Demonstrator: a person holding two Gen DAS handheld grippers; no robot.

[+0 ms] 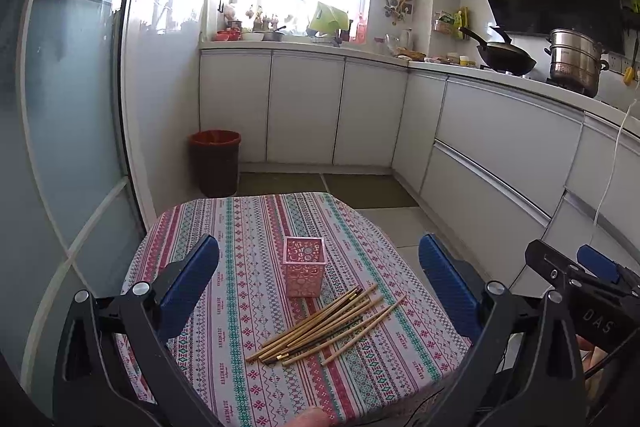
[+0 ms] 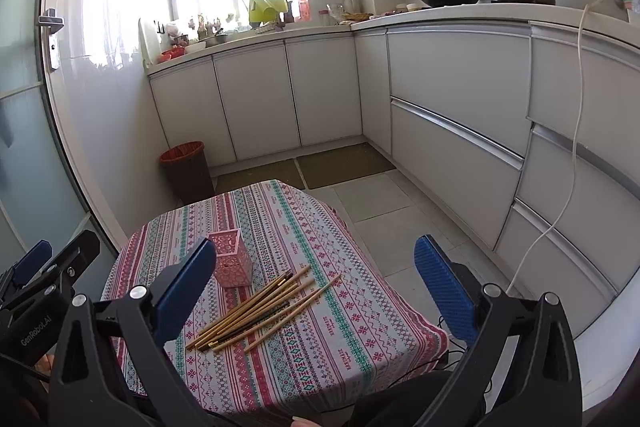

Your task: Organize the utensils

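Judging from the layout, the task had not yet begun: all visible chopsticks (image 1: 326,327) lay loose in a fanned bundle on the patterned tablecloth (image 1: 248,227), and none stood in the pink openwork holder (image 1: 303,266). The holder stood upright near the middle of the table, just beyond the far tips of the chopsticks, and nothing rose above its rim; its interior could not be fully inspected. The left gripper (image 1: 319,269) hovered above the near side of the table with its blue pads spread wide and nothing between them. The right gripper (image 2: 316,269) was likewise spread wide and empty, positioned over the table's near right side, with the bundle lying ahead of it in the right wrist view. Neither gripper touched the chopsticks or the holder. The remaining work appeared to be the whole of it: picking up the chopsticks and standing them in the holder.
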